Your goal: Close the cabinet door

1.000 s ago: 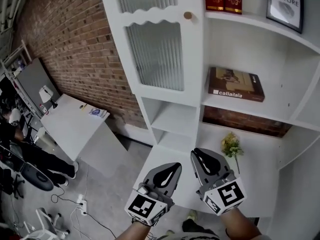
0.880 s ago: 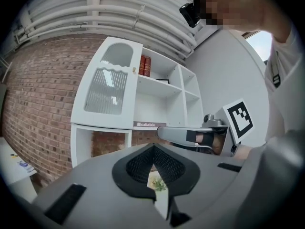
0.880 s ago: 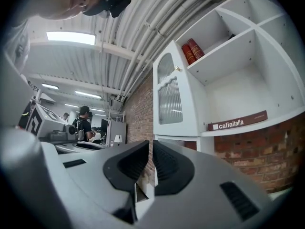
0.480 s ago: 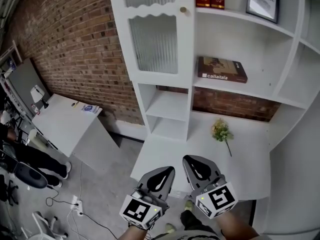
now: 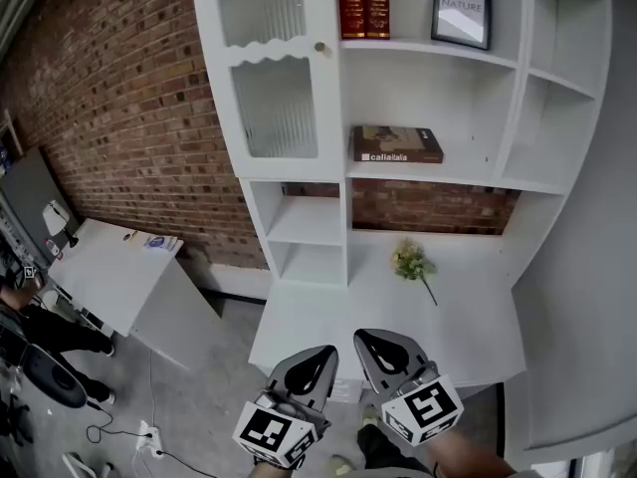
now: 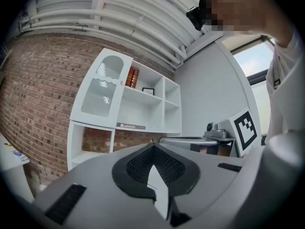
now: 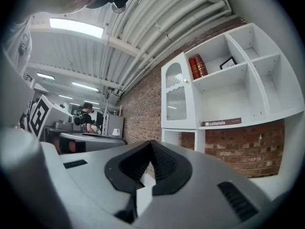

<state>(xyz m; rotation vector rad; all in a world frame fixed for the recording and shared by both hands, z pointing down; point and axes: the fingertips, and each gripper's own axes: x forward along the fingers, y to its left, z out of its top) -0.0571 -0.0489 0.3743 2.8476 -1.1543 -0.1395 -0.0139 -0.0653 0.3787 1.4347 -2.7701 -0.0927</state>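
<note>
- A red brick wall (image 5: 119, 118) fills the upper left of the head view and shows again through the open back of the shelves at centre.
- A white shelf unit (image 5: 510, 127) stands against it, from top centre to the right edge, with a broad white counter at its foot.
- The cabinet door (image 5: 269, 118), white with ribbed glass panes, sits in the unit's upper left part, at top centre-left of the frame. It looks flush with the unit's front.
- A white table (image 5: 109, 272) stands at lower left, beside the brick wall.
- The left gripper (image 5: 326, 355) is at bottom centre, well short of the door. Its jaws are pressed together with nothing between them.
- The right gripper (image 5: 364, 340) is just beside it on the right. Its jaws have just been closing and now meet, empty.
- A brown book (image 5: 396, 144) lies flat on the middle shelf.
- Two red books (image 5: 361, 3) stand upright on the top shelf, right of the door.
- A framed print (image 5: 461, 12) stands further right on that shelf.
- A flower sprig (image 5: 411, 262) lies on the counter.
- A small round knob (image 5: 319, 47) sits on the door's right edge.
</note>
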